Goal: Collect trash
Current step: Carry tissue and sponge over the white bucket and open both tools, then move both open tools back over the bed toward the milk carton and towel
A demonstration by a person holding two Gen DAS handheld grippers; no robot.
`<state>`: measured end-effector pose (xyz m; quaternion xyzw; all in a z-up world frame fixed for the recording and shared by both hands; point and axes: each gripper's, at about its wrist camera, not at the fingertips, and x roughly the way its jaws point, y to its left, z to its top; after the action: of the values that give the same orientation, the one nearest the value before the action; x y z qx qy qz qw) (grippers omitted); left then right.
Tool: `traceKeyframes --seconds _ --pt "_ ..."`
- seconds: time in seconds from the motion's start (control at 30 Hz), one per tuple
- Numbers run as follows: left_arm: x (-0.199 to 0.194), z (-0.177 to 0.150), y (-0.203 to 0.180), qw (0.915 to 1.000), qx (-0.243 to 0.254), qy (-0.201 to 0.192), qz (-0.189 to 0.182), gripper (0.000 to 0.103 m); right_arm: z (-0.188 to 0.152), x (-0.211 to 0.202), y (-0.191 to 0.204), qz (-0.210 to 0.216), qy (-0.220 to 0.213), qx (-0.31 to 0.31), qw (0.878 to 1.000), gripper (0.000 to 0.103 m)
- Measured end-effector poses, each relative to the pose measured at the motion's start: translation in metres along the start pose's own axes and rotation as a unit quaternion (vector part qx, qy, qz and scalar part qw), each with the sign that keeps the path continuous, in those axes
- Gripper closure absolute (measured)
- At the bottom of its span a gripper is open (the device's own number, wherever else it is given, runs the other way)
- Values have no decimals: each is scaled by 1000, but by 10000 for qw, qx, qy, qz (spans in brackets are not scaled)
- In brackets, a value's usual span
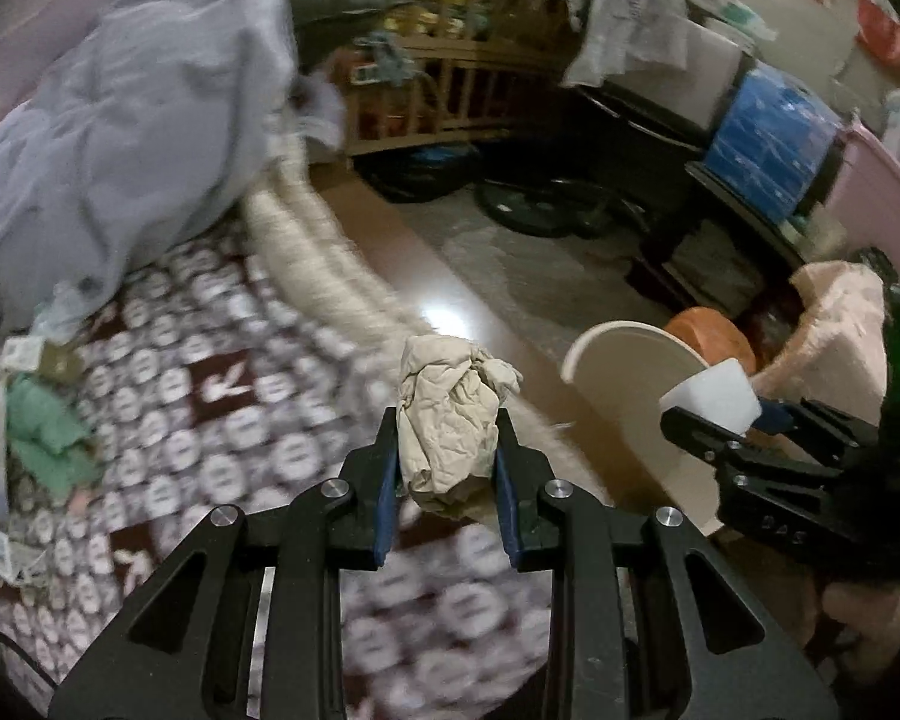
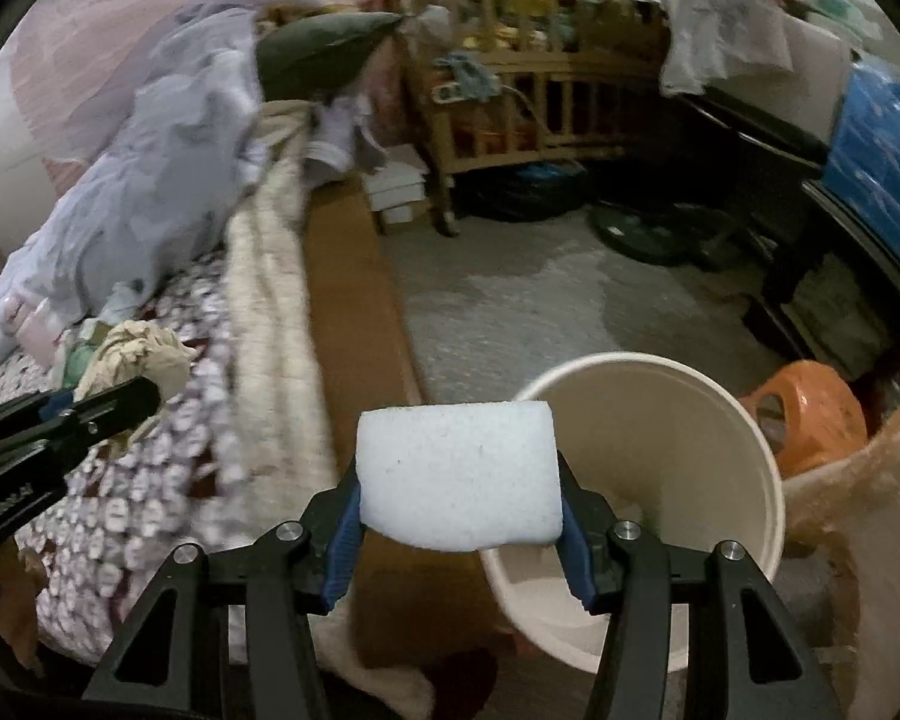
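Observation:
My left gripper (image 1: 447, 450) is shut on a crumpled beige paper wad (image 1: 450, 414) and holds it above the edge of the bed. The wad also shows in the right wrist view (image 2: 138, 357), at the left. My right gripper (image 2: 457, 486) is shut on a white foam block (image 2: 457, 474) and holds it just left of the rim of a cream bin (image 2: 690, 450). In the left wrist view the right gripper (image 1: 726, 414) holds the foam block (image 1: 711, 396) in front of the cream bin (image 1: 624, 372).
The bed has a patterned brown-and-white cover (image 1: 234, 420) and a heaped grey-blue quilt (image 1: 126, 120). Green scraps (image 1: 42, 432) lie on the bed at the left. An orange object (image 2: 804, 414) sits behind the bin. A wooden crib (image 2: 528, 78) and dark furniture stand beyond the grey floor.

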<state>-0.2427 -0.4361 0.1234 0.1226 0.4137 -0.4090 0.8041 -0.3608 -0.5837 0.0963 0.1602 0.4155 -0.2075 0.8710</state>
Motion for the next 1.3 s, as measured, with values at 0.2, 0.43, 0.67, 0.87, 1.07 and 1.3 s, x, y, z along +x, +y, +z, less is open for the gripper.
traceKeyframes --seconds 0.2,0.43,0.67,0.87,1.07,1.3 --pt "21 8 -36 9994 235 131 -210 78 -9 0 -42 -214 81 328 9992 50" --pt "40 15 -68 9977 483 244 -400 78 -17 1 -80 -416 158 649 9969 50" --pt "57 26 -90 9948 495 375 -808 78 -23 7 -104 -574 244 909 9939 49" --pt "65 29 -103 9888 390 440 -1370 60 -27 13 -121 -608 355 1174 9906 46" --pt "63 28 -99 9881 305 378 -1459 45 -29 13 -123 -492 276 1299 9899 36" --pt "56 24 -79 9940 241 320 -1014 45 -27 14 -115 -451 262 1269 9905 36"
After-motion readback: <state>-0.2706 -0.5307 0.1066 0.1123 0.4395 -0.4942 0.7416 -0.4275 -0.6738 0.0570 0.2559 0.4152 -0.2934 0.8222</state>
